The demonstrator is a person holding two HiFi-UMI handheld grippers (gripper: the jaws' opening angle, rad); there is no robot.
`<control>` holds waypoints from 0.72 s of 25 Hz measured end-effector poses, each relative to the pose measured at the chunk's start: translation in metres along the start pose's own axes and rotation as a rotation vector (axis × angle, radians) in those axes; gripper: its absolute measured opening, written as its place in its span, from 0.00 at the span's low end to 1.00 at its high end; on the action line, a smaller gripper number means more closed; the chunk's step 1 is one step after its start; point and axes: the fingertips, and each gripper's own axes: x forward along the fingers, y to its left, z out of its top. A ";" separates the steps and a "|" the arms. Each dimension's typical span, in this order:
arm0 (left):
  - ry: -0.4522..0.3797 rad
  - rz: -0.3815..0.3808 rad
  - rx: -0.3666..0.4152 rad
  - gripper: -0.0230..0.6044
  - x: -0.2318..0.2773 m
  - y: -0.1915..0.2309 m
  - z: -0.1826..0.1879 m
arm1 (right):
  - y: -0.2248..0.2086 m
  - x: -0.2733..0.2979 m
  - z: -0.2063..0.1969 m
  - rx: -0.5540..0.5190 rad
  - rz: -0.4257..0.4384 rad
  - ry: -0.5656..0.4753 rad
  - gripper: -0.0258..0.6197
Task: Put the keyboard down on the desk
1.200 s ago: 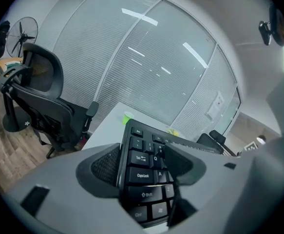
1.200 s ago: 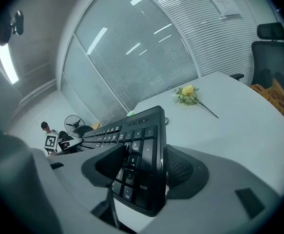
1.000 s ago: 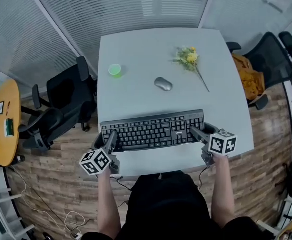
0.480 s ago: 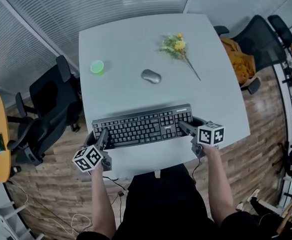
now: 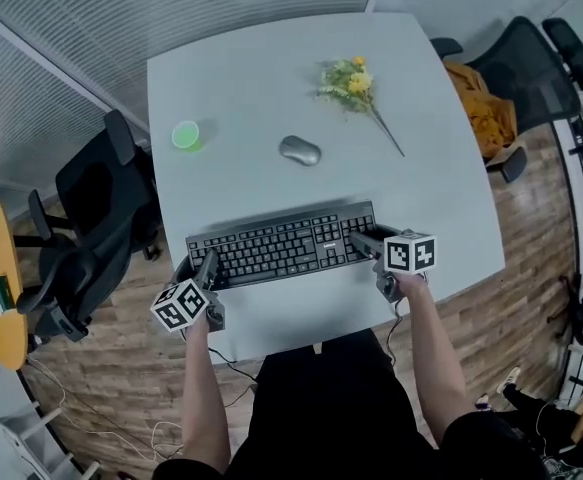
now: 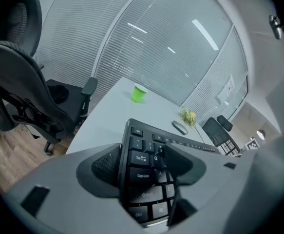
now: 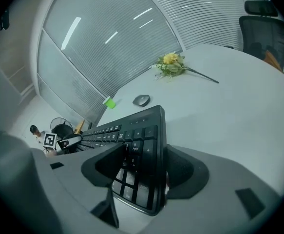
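Observation:
A black keyboard (image 5: pixel 276 247) lies lengthwise over the near part of the grey desk (image 5: pixel 251 78). My left gripper (image 5: pixel 208 268) is shut on its left end, jaws pinching the Tab and Caps Lock area of the keyboard (image 6: pixel 144 172). My right gripper (image 5: pixel 364 244) is shut on the right end, jaws clamping the number pad of the keyboard (image 7: pixel 137 169). Whether the keyboard rests on the desk or hangs just above it I cannot tell. Each gripper's marker cube shows in the head view.
On the desk behind the keyboard lie a grey mouse (image 5: pixel 300 150), a green cup (image 5: pixel 185 134) at the left and a yellow flower sprig (image 5: pixel 356 81) at the right. Black office chairs (image 5: pixel 96 188) stand to the left, another chair (image 5: pixel 526 63) to the right.
Both grippers have tipped forward and down with the keyboard; the desk top, cup and mouse now show beyond it in both gripper views. Both stay shut on its ends.

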 end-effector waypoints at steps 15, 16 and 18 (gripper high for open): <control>0.015 0.076 0.006 0.47 -0.019 -0.007 0.012 | 0.009 -0.005 0.014 -0.008 0.010 0.025 0.45; 0.017 0.081 0.007 0.47 -0.018 -0.006 0.011 | 0.008 -0.005 0.014 -0.007 0.010 0.025 0.45; 0.025 0.082 0.005 0.47 -0.017 -0.006 0.008 | 0.008 -0.004 0.012 -0.006 0.007 0.031 0.45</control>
